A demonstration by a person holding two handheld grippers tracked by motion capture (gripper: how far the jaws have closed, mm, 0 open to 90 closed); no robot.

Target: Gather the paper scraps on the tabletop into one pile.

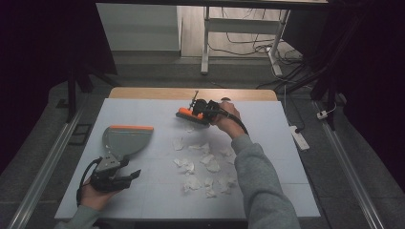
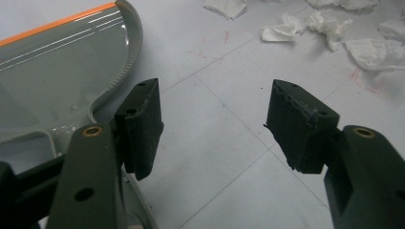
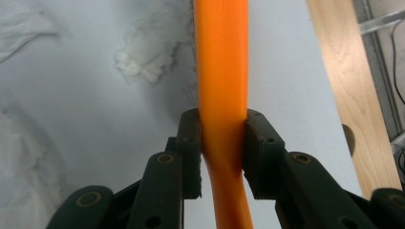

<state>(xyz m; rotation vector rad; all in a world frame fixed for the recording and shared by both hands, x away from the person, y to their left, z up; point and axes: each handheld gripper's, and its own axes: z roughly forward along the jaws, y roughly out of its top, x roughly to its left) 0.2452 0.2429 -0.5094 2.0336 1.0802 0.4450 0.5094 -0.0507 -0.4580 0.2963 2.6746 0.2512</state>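
Note:
A small brush with an orange handle [image 1: 185,114] [image 3: 222,57] lies low over the far middle of the white table, and my right gripper [image 1: 198,110] [image 3: 223,138] is shut on that handle, its pads pressing both sides. A grey dustpan with an orange lip [image 1: 125,140] [image 2: 57,71] rests at the near left, its handle pointing back at my left gripper [image 1: 133,174] [image 2: 215,100]. That gripper stands open with bare table between its jaws; the pan's handle runs beside and under its left jaw. Torn white paper scraps [image 1: 205,167] [image 2: 334,24] [image 3: 148,47] litter the middle of the table.
The white table top [image 1: 277,138] has a wooden strip [image 1: 191,93] [image 3: 353,86] along its far edge. A power strip [image 1: 300,138] lies on the floor to the right. Desk legs and cables [image 1: 248,43] stand behind the table.

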